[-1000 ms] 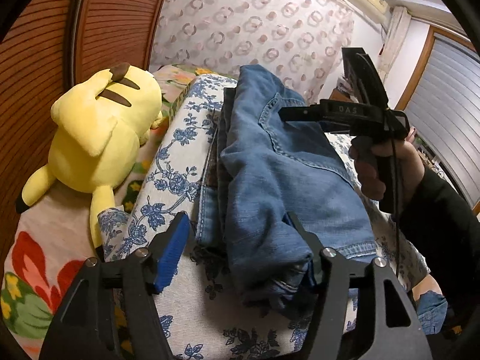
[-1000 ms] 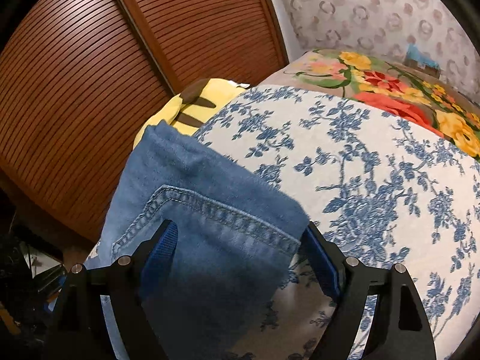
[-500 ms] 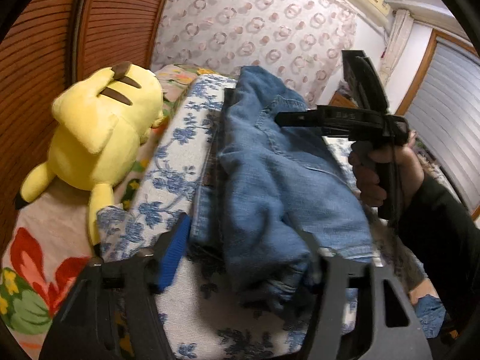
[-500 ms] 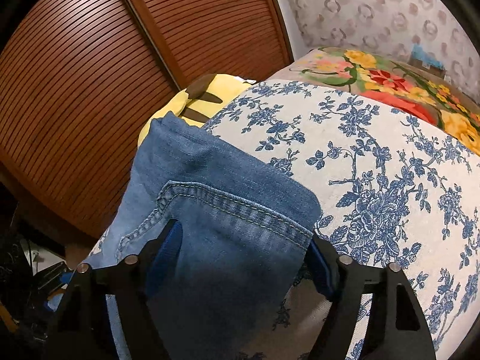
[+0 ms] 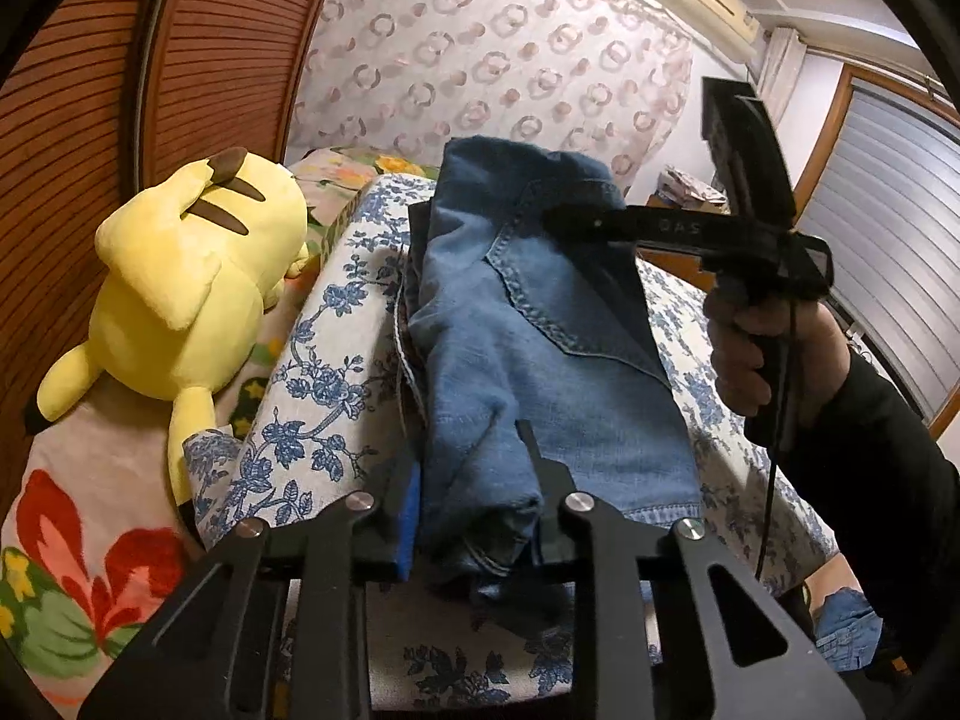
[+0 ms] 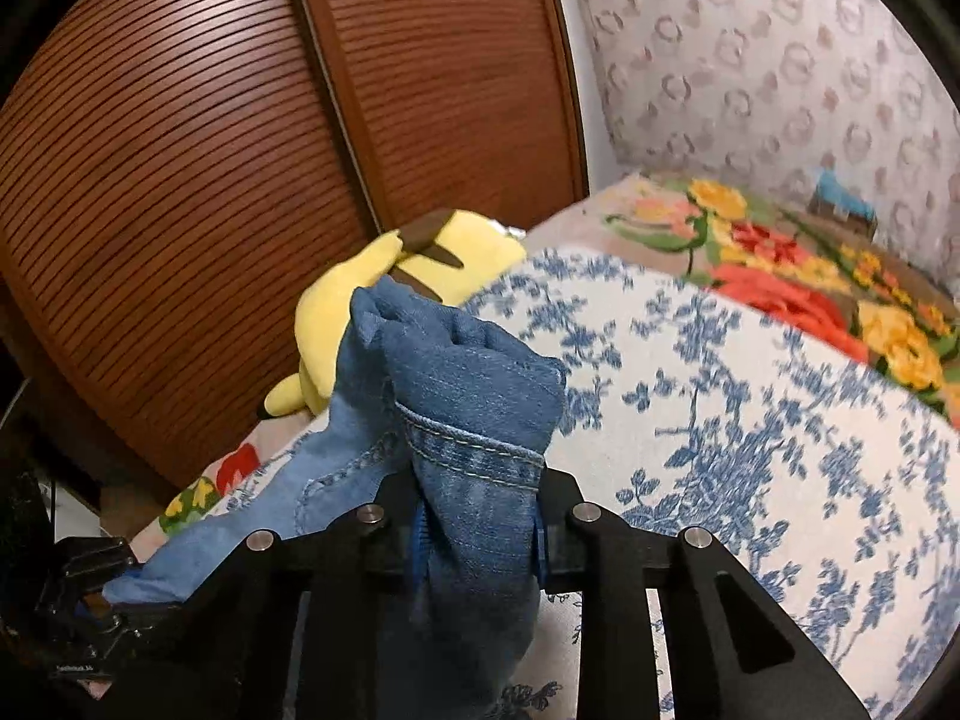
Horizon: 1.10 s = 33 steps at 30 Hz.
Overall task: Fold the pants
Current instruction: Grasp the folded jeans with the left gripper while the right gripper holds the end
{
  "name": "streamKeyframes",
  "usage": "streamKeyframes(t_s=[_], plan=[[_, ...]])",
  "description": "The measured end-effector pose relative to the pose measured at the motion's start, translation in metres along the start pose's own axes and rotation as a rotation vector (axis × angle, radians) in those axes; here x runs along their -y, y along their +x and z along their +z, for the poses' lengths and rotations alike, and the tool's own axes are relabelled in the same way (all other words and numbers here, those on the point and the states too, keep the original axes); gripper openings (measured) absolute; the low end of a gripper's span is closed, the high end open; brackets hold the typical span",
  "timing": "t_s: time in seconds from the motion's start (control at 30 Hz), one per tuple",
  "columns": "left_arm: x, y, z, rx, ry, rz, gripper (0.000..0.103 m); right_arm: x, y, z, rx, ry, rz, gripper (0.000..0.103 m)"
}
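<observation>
Blue denim pants (image 5: 528, 312) lie folded lengthwise on a white cushion with blue flowers (image 5: 318, 360). My left gripper (image 5: 474, 516) is shut on the near bunched end of the pants, by the hem. My right gripper (image 6: 477, 534) is shut on the far end of the pants (image 6: 474, 408), pinching a stitched band that bunches up above its fingers. In the left wrist view the right gripper (image 5: 576, 219) reaches in from the right over the far end, held by a hand in a black sleeve.
A yellow plush toy (image 5: 180, 288) lies left of the cushion on a flowered blanket (image 5: 78, 540). Brown slatted doors (image 6: 210, 120) stand behind it. A patterned wall (image 5: 480, 60) is at the back. The flowered blanket (image 6: 810, 276) also extends beyond the cushion.
Both grippers have closed from open onto the pants. The far end of the denim, flat before, is now bunched up in the right gripper.
</observation>
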State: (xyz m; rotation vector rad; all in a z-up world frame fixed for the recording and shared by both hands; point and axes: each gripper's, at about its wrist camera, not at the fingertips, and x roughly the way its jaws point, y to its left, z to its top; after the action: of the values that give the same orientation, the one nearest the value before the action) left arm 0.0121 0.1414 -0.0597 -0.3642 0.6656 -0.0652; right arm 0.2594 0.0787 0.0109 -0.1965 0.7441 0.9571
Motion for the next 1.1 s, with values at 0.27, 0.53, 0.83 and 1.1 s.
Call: streamKeyframes(t_s=[0.27,0.53,0.83,1.1], plan=[[0.021,-0.004,0.008,0.019,0.043,-0.036,0.026,-0.002,-0.049,-0.006,0.065,-0.047,-0.053,0.024],[0.039,0.01,0.022,0.028,0.08,-0.054,0.026,0.009,-0.075,-0.007,0.096,-0.063,-0.104,0.024],[0.032,0.026,0.043,0.024,0.076,-0.036,0.026,0.015,-0.055,0.012,0.088,-0.069,-0.094,0.024],[0.008,0.04,0.07,0.022,0.049,0.0,0.026,0.032,-0.014,0.043,0.066,-0.072,-0.045,0.024]])
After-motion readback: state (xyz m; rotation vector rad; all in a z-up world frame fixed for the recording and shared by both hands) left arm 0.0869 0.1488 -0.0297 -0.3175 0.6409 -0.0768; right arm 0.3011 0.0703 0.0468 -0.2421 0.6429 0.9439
